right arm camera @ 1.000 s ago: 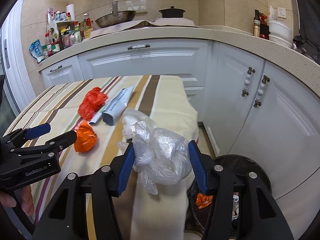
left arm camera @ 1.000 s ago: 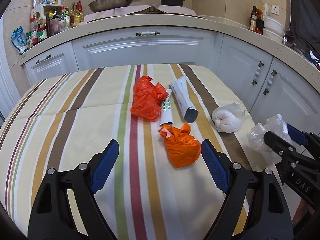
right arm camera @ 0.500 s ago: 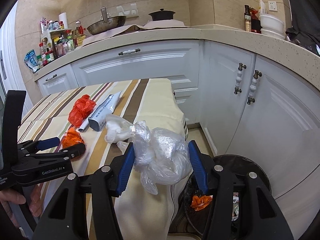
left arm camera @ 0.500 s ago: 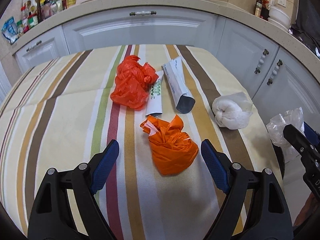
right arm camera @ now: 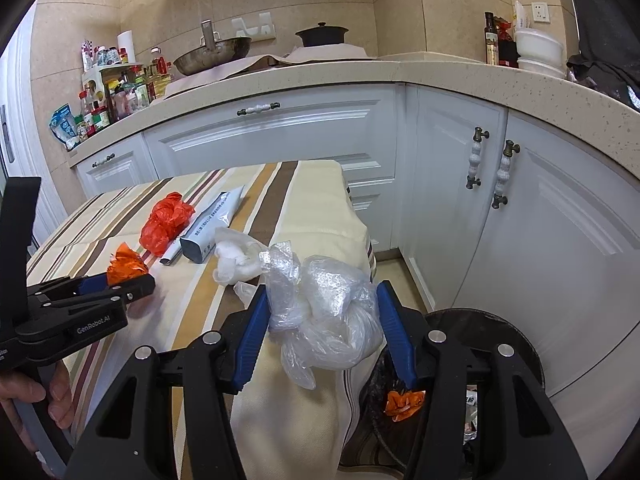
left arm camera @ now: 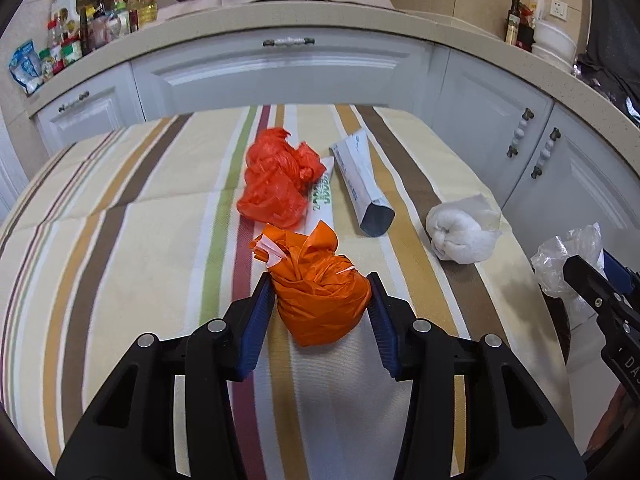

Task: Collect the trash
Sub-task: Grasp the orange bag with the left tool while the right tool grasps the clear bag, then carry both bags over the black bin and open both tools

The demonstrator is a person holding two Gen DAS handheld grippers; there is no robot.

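Observation:
My left gripper [left arm camera: 320, 288] is shut on an orange plastic wad [left arm camera: 320, 300] that rests on the striped tablecloth [left arm camera: 140, 240]; the wad also shows in the right wrist view [right arm camera: 126, 266]. My right gripper [right arm camera: 320, 304] is shut on a clear plastic bag [right arm camera: 328, 320] held past the table's right edge, above a dark trash bin [right arm camera: 500, 336]. The bag also shows in the left wrist view [left arm camera: 568, 260]. On the table lie a red plastic bag [left arm camera: 276, 184], a grey-white tube [left arm camera: 360, 184] and a white tissue wad [left arm camera: 460, 236].
The bin holds orange trash [right arm camera: 404, 400]. White cabinets [right arm camera: 520, 220] stand close behind and right of the table. A counter [left arm camera: 280, 12] carries bottles, a wok and a pot. A folded paper wrapper [left arm camera: 320, 204] lies beside the red bag.
My left gripper moved forward over the orange wad and closed on it. My right gripper kept hold of the clear bag and moved slightly right toward the bin.

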